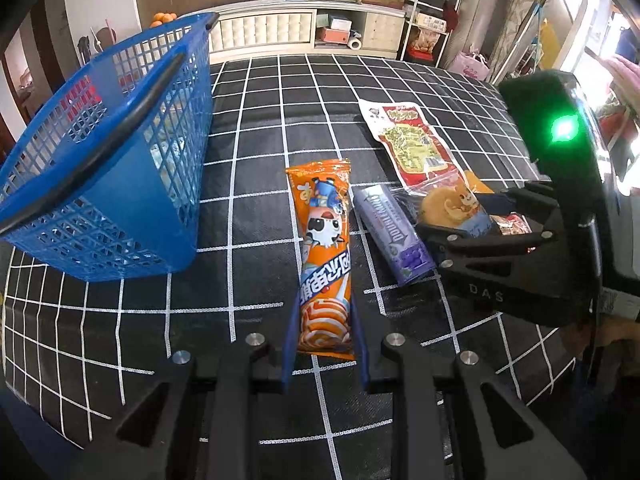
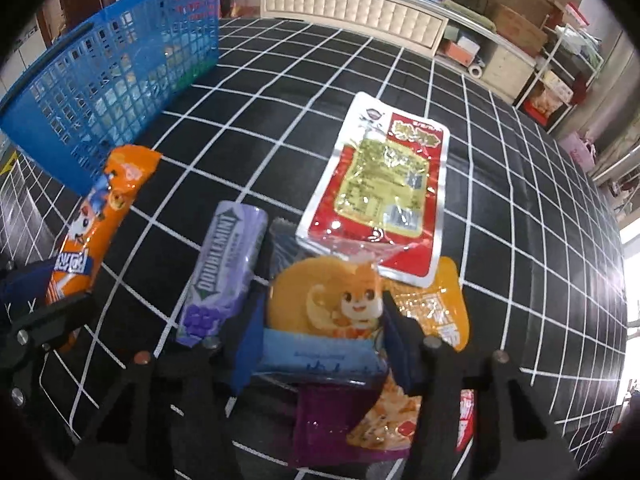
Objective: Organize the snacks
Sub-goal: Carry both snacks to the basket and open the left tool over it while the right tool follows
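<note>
Your left claw [image 1: 323, 354] is clenched on the near end of the orange wrapper [image 1: 325, 256]; your right claw [image 2: 320, 350] straddles the squirrel packet [image 2: 332, 308], pads at its sides, though whether they press it you cannot tell. Taking the orange wrapper as landmark: the purple gum pack [image 1: 394, 232] lies just right of it; the red pouch [image 1: 408, 140] farther right; the blue basket [image 1: 100, 152] stands left on the checked surface [image 1: 260, 120].

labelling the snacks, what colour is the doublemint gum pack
Purple, with grapes printed at one end; the Doublemint gum pack shows best in the right wrist view.
</note>
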The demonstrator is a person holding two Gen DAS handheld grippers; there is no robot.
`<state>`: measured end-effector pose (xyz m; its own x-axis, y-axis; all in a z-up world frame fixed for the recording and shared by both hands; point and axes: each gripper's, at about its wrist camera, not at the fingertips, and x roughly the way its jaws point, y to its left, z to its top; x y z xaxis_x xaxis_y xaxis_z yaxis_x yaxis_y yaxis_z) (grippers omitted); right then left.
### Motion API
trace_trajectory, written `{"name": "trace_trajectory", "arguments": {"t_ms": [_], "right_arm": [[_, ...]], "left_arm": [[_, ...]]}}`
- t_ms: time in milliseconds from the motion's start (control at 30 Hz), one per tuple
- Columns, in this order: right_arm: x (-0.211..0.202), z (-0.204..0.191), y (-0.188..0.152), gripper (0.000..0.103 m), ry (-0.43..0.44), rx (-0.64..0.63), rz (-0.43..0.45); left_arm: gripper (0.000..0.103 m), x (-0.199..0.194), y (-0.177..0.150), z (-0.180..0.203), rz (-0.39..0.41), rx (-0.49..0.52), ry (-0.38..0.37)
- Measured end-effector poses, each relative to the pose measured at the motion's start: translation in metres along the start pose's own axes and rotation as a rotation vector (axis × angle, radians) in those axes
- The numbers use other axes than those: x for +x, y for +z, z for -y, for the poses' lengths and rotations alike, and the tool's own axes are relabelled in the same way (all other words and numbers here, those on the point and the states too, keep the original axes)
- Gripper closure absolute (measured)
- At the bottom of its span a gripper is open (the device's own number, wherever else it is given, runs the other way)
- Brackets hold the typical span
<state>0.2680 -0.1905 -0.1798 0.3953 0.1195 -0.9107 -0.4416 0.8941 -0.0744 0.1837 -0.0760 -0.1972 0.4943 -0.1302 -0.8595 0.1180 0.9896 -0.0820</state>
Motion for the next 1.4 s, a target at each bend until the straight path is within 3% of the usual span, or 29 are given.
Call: {"name": "trace_trajectory", "arguments": {"t_ms": [333, 633, 833, 1100, 1400], "right_arm": [[-0.051, 0.0, 0.0, 0.044, 0.009, 0.026, 0.066], [-0.111, -0.022, 0.011, 0.044, 0.093, 0.071, 0.172], [-0.144, -0.047, 0.037, 0.044, 0.147, 0.06, 0.246], [-0.159, -0.077, 0.081, 0.044, 0.203, 0.033, 0.307], [-0.148, -0.108, 0.132, 0.044, 0.24, 0.0, 0.322]], "left_arm": [[0.081, -0.046, -0.001, -0.002, 0.086, 0.021, -0.013], [0.081, -0.107, -0.001, -0.011, 0.187, 0.082, -0.012], [0.081, -0.144, 0.013, -0.041, 0.23, 0.087, -0.016], [0.081, -0.175, 0.04, -0.099, 0.279, 0.075, 0.046], [0.081, -0.16, 0.074, -0.153, 0.232, 0.085, 0.097]]}}
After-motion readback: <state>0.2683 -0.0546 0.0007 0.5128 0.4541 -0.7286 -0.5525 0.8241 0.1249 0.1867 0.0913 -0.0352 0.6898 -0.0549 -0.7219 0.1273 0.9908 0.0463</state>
